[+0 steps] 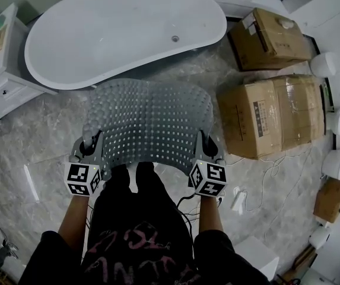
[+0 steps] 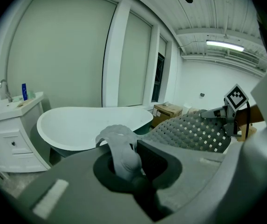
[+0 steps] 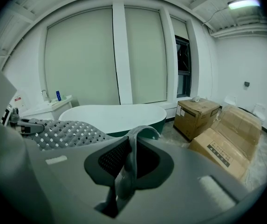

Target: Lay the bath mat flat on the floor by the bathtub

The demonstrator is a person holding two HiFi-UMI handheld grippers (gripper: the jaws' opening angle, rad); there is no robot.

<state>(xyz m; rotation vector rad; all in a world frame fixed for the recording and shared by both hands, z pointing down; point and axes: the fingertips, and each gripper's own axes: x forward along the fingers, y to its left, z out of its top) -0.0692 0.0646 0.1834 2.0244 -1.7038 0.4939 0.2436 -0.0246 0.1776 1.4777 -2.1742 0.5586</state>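
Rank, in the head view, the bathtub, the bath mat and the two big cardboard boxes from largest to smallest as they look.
1. bathtub
2. bath mat (held nearer the camera, so this place is unsure)
3. larger cardboard box
4. smaller cardboard box

Grey left gripper and right gripper, black-and-white marker cubes; black shirt, pink lettering.

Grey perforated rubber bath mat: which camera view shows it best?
The head view: the whole grey perforated rubber bath mat shows, stretched between the left gripper and right gripper beside the white bathtub. The left gripper view shows a bunched corner and part of its span; the right gripper view likewise.
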